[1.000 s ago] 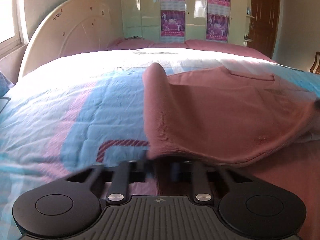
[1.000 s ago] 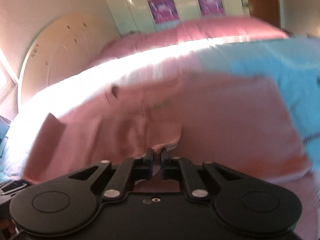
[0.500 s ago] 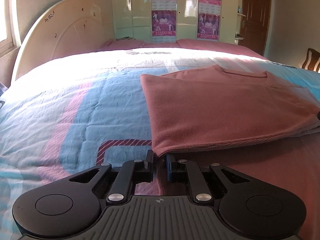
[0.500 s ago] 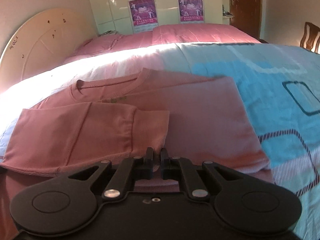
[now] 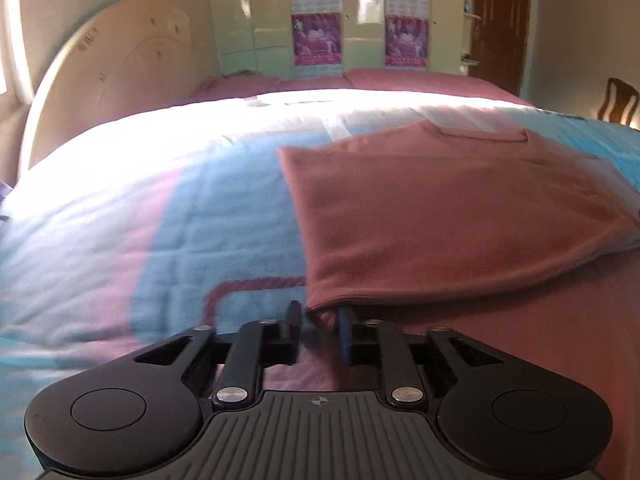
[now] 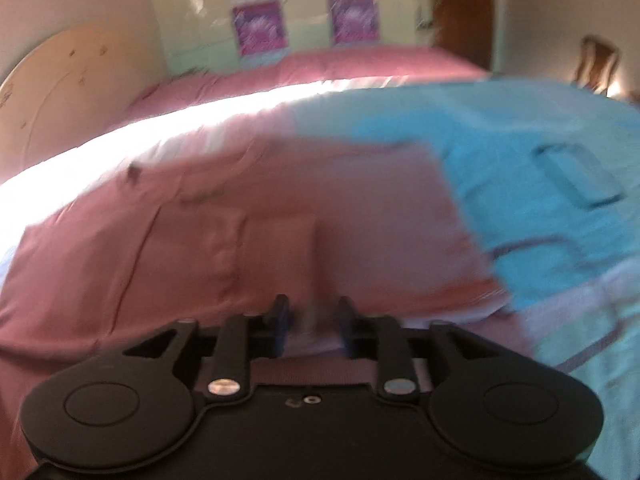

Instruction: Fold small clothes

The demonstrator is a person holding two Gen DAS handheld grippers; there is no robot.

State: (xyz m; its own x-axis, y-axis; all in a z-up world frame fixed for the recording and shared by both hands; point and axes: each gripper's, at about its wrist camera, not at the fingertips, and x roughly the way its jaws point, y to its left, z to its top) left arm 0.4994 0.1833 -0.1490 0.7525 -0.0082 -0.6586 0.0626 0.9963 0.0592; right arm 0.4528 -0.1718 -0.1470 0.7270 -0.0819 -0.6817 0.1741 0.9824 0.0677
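Sweater (image 5: 460, 216), dusty pink, lies folded on the bed (image 5: 140, 200) ahead of my left gripper (image 5: 318, 322); my jaws stand apart, its near corner between them, and its right edge is cut off. Posters (image 5: 316, 12) on the wardrobe carry no print I can read. From my right gripper (image 6: 310, 320), jaws likewise apart, everything smears: the sweater (image 6: 280, 232) is a blur with a folded sleeve.
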